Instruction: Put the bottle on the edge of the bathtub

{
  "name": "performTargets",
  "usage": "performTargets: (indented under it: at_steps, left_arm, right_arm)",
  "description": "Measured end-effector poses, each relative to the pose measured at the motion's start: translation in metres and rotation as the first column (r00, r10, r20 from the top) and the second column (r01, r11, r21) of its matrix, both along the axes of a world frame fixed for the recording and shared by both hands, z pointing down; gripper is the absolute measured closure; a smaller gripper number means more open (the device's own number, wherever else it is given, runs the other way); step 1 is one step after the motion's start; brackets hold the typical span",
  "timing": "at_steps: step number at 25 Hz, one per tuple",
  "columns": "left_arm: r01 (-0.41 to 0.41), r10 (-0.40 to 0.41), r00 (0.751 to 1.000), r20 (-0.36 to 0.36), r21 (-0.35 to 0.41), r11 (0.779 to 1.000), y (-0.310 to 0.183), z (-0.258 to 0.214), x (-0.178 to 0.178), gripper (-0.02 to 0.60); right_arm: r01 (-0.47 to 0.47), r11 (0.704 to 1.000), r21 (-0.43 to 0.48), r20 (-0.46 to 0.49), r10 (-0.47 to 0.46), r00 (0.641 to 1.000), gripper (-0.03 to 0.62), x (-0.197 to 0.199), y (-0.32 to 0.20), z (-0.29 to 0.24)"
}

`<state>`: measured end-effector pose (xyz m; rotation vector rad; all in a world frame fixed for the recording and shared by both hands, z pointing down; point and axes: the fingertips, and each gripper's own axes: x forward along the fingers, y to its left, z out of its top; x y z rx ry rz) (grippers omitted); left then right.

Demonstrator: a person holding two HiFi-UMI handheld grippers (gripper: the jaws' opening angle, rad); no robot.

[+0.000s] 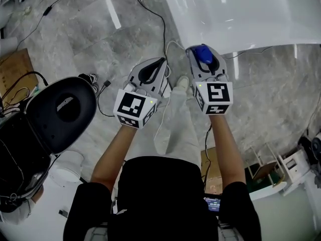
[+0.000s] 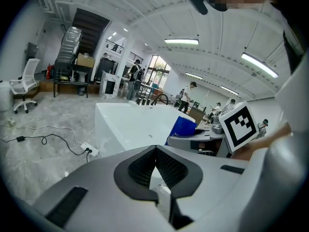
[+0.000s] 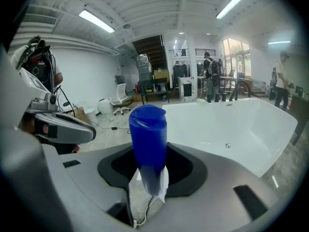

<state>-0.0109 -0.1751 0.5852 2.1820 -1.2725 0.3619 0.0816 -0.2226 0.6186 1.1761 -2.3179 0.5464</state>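
Observation:
A blue bottle (image 1: 202, 53) stands up between the jaws of my right gripper (image 1: 205, 60), which is shut on its lower part. In the right gripper view the bottle (image 3: 148, 129) rises in front of the white bathtub (image 3: 231, 124). The bathtub's rim (image 1: 261, 34) lies just ahead of the right gripper, at the upper right of the head view. My left gripper (image 1: 150, 72) hangs beside it on the left, shut with nothing in it; its black pads (image 2: 140, 166) meet at the tip. From the left gripper view the bottle (image 2: 183, 127) shows in front of the bathtub (image 2: 125, 124).
An open black case (image 1: 60, 112) lies on the marble floor at the left, with a cardboard box (image 1: 15, 69) behind it. Cables (image 1: 150, 9) and a power strip (image 2: 90, 150) run across the floor. A small rack (image 1: 271, 172) stands at the right. People stand far back.

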Motion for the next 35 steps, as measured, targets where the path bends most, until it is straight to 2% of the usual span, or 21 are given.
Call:
performTargets:
  at_steps: [14, 35]
  left_arm:
    - [0.037, -0.036, 0.999, 0.020, -0.026, 0.999, 0.003, 0.031, -0.009, 0.568]
    - [0.053, -0.052, 0.998, 0.022, -0.048, 0.997, 0.011, 0.052, -0.019, 0.568]
  right_arm:
    - [0.052, 0.998, 0.024, -0.032, -0.051, 0.998, 0.431, -0.018, -0.038, 0.048]
    - [0.088, 0.993, 0.077, -0.075, -0.082, 0.994, 0.430, -0.026, -0.038, 0.072]
